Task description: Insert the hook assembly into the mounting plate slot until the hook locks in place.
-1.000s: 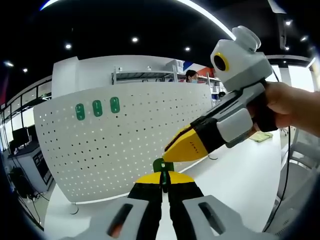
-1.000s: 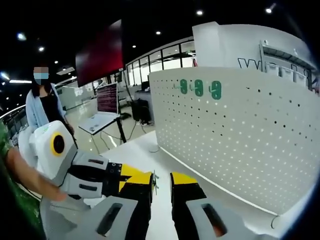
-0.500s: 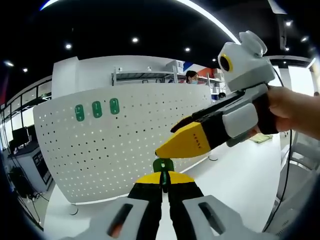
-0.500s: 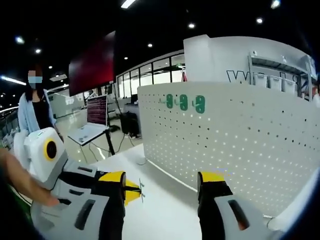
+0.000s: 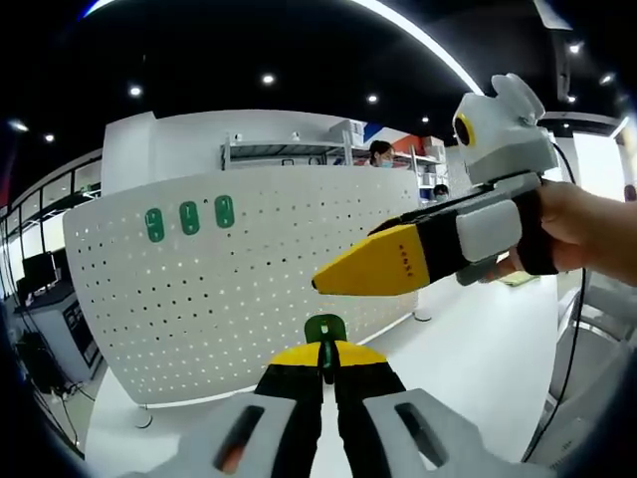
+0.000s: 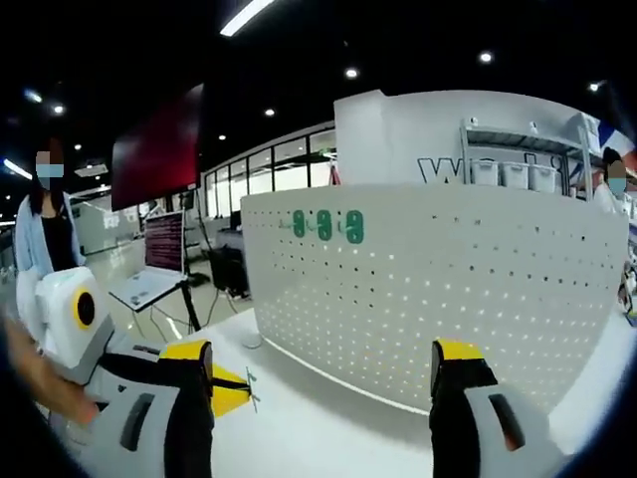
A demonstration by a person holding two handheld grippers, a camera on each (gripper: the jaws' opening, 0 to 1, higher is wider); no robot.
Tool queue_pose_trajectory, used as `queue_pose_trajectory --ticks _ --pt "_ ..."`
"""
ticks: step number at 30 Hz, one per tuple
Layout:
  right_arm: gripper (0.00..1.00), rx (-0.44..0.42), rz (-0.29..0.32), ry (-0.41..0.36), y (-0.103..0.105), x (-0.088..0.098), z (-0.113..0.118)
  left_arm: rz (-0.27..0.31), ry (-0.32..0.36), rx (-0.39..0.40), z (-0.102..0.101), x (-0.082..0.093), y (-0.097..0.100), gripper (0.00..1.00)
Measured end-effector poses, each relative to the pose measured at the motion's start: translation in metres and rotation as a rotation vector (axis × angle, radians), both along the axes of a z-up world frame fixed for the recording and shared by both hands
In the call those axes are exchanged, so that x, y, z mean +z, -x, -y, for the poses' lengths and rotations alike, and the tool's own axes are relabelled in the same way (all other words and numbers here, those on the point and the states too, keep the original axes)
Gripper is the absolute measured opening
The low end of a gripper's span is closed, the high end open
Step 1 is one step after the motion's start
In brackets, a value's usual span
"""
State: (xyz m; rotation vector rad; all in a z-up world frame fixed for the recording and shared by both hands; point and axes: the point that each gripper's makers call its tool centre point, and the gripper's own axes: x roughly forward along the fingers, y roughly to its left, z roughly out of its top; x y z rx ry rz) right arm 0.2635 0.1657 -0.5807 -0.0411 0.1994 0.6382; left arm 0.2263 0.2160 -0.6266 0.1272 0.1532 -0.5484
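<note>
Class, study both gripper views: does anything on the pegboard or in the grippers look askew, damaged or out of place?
Nothing stands out. Three green hooks sit evenly along the pegboard top; the left gripper pinches a green hook; the right gripper is open.

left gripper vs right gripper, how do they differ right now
The left gripper has its jaws shut on a green hook; the right gripper has its jaws spread wide and empty. The left gripper points at the white pegboard, and the right gripper is raised above it. Both have yellow-tipped black jaws.
</note>
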Motion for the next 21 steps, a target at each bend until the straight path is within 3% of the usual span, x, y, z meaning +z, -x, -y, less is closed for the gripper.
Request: queue_pose_trajectory --ticks 13,21 --pt "0.96 -0.025 0.041 -0.009 0.015 0.010 0.027 -0.002 0.018 0.006 0.001 0.007 -0.007 0.03" --pt "0.97 -0.033 0.067 -0.026 0.024 0.021 0.042 0.017 0.025 0.019 0.003 0.023 -0.020 0.03"
